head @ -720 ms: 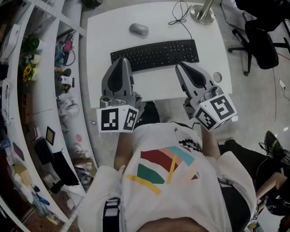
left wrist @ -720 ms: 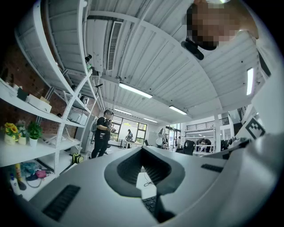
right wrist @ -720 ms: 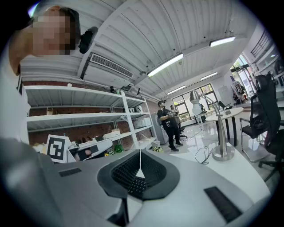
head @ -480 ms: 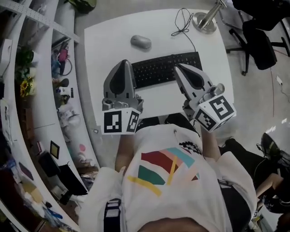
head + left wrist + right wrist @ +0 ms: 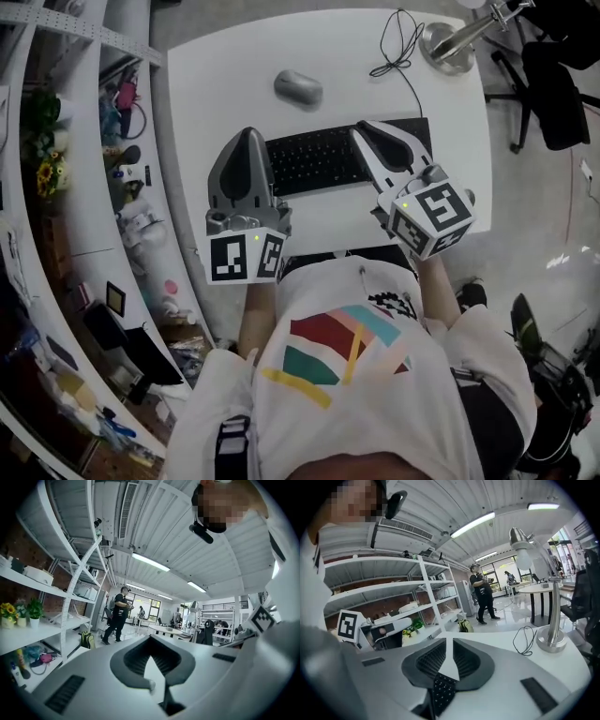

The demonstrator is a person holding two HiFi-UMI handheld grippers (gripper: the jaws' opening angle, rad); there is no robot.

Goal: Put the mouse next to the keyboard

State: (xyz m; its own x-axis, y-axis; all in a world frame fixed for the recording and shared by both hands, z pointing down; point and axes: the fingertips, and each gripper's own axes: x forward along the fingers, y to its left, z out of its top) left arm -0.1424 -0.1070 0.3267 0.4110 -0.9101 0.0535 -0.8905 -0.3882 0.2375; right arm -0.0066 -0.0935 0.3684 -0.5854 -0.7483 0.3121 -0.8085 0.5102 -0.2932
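The left gripper (image 5: 248, 133) and right gripper (image 5: 362, 127) are hovering over the keyboard (image 5: 319, 159), each with its jaws pressed together, empty. The mouse (image 5: 298, 88) is lying on the table (image 5: 211, 84) beyond the keyboard, apart from both.

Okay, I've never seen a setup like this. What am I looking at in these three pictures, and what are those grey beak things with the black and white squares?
There is no robot here. A person holds a two-jaw gripper in each hand: the left gripper and the right gripper. The patterned cubes are part of the grippers. The top-down picture comes from a camera on the person's head. The other two come from cameras riding on each gripper, looking along its jaws. On the white table lie a black keyboard, a grey mouse beyond it, and a lamp base. Both grippers are shut and hold nothing.
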